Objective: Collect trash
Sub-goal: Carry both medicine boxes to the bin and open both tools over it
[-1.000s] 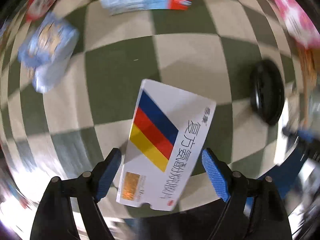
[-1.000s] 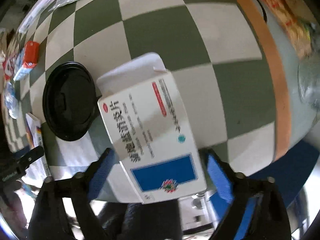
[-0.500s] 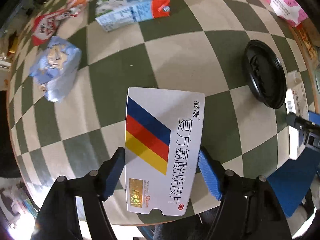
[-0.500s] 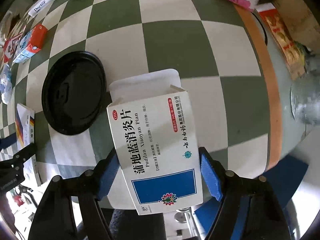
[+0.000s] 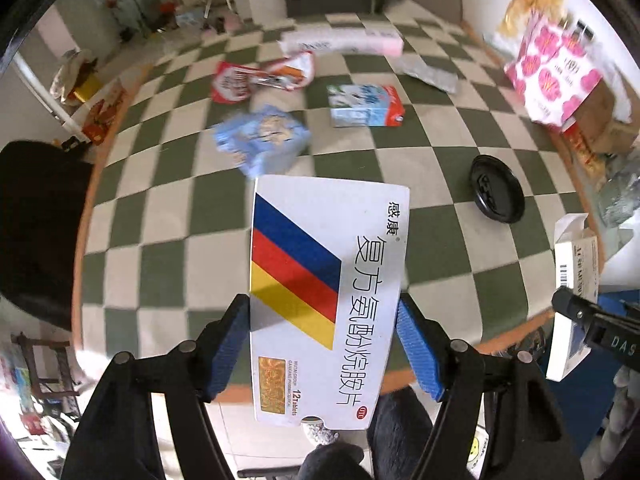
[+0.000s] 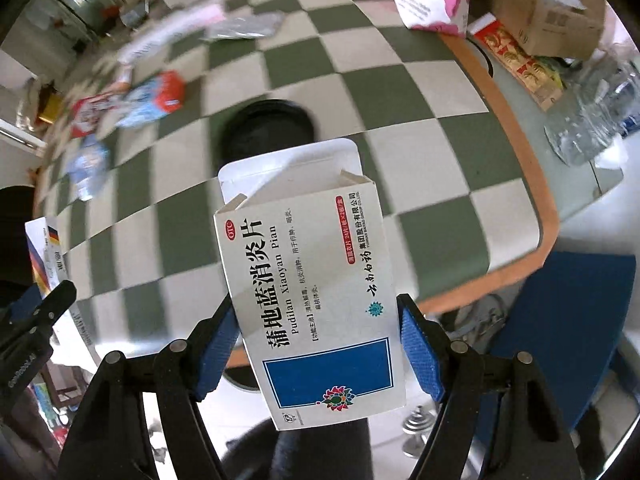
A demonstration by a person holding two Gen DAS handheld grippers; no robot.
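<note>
Carrying both finds clear of the checked table (image 5: 168,216) goes best level: left gripper (image 5: 324,344) clamps the striped tablet box (image 5: 320,300), right gripper (image 6: 318,346) the open-flapped Pudilan box (image 6: 312,292) (its loose flap could snag).

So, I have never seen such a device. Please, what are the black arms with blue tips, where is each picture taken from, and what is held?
No robot is here. A person holds a hand tool in each hand, and each tool has two black fingers with blue pads. A small wide-angle camera sits on each tool and looks along its fingers, which is why the pictures bend at the edges.

One picture comes from the left gripper. Its pads press on a white medicine box with blue, red and yellow stripes.

The other picture comes from the right gripper. It holds a white medicine box with a blue panel, whose top flap is open.

Both boxes are lifted above a table with a green and white checked cloth. On it lie a black lid, a milk carton and some snack packets.
</note>
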